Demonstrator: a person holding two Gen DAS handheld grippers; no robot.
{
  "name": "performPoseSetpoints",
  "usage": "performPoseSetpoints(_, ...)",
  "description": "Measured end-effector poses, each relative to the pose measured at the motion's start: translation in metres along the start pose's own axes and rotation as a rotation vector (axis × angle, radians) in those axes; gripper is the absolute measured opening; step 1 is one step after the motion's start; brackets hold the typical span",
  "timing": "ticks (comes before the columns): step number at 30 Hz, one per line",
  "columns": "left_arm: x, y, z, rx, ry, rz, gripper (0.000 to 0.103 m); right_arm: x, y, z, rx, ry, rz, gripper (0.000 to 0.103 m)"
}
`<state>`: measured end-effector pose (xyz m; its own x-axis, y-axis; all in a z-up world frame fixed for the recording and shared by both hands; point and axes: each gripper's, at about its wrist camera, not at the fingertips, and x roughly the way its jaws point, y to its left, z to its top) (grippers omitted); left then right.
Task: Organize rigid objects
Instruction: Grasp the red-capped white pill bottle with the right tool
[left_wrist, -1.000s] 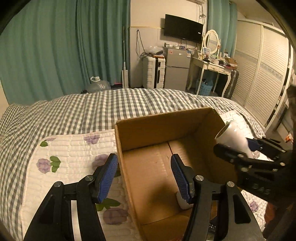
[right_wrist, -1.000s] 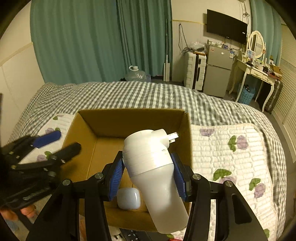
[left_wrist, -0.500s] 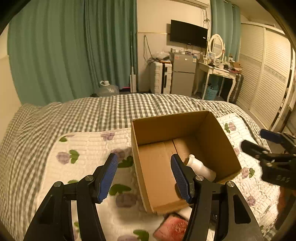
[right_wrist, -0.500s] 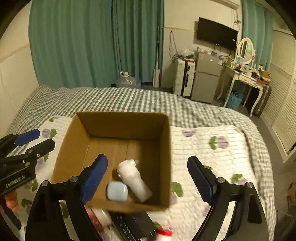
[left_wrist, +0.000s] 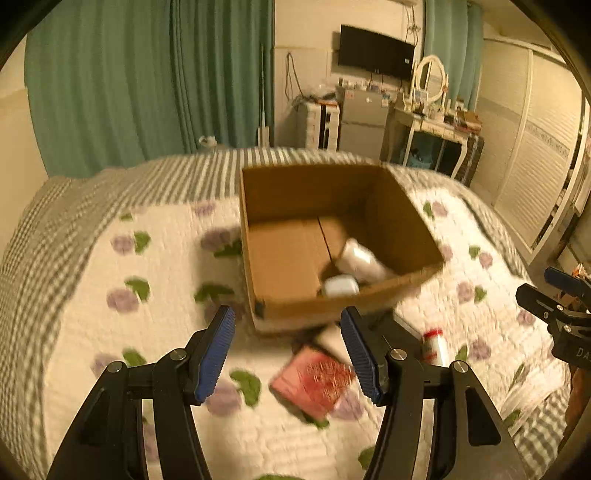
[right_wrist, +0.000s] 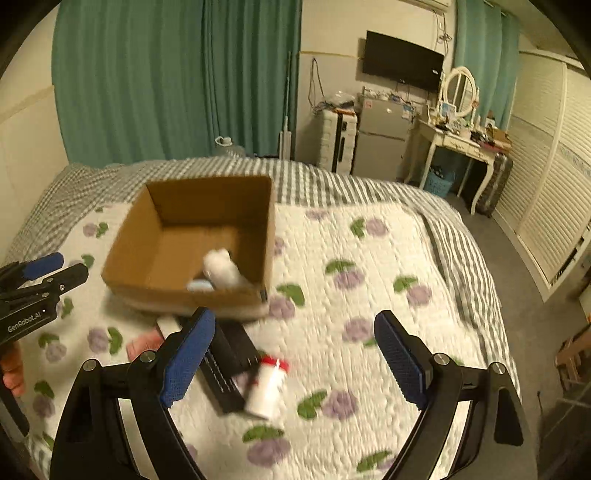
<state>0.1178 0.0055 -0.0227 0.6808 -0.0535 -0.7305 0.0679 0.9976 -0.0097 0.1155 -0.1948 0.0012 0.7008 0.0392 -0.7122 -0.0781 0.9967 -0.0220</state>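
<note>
- While both claws hang empty above the bed (right_wrist: 388, 258), the right gripper (right_wrist: 295, 363) has its jaws spread wide and the left gripper (left_wrist: 288, 354) has its jaws parted too, nothing between either pair.
- The box (right_wrist: 258, 236) sits on the quilt ahead of both claws; two things lie in its near corner, a white bottle (right_wrist: 221, 268) and a small pale case (left_wrist: 340, 286), touching or nearly so.
- Outside the box, just in front of its near wall, I count four loose things: a red-capped bottle (right_wrist: 266, 389), a black flat thing (right_wrist: 231, 363), a red packet (left_wrist: 314, 382), and a white piece (right_wrist: 168, 326) mostly hidden, kind unclear.
- The red-capped bottle lies on its side directly below and between the right fingers, its long axis running roughly away from the camera, cap toward the box.
- My judgement: the right claw is nearer that bottle; the left is nearer the red packet, which lies just under its right finger.
- Blur makes finer detail unreadable.
</note>
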Motion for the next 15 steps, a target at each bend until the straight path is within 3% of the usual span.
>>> performPoseSetpoints(6,0.029,-0.01,-0.031,0.052,0.065,0.044,0.063,0.036,0.0,-0.034,0.02,0.092,0.031,0.088)
performPoseSetpoints(12,0.058,-0.007,-0.047,0.052,0.119,0.047,0.063,0.089,0.006,-0.061,0.035,0.209,0.059,0.073)
performPoseSetpoints(15,0.071,-0.01,-0.051,0.051,0.145,0.039,0.063,0.114,0.008,-0.072,0.036,0.27,0.063,0.059)
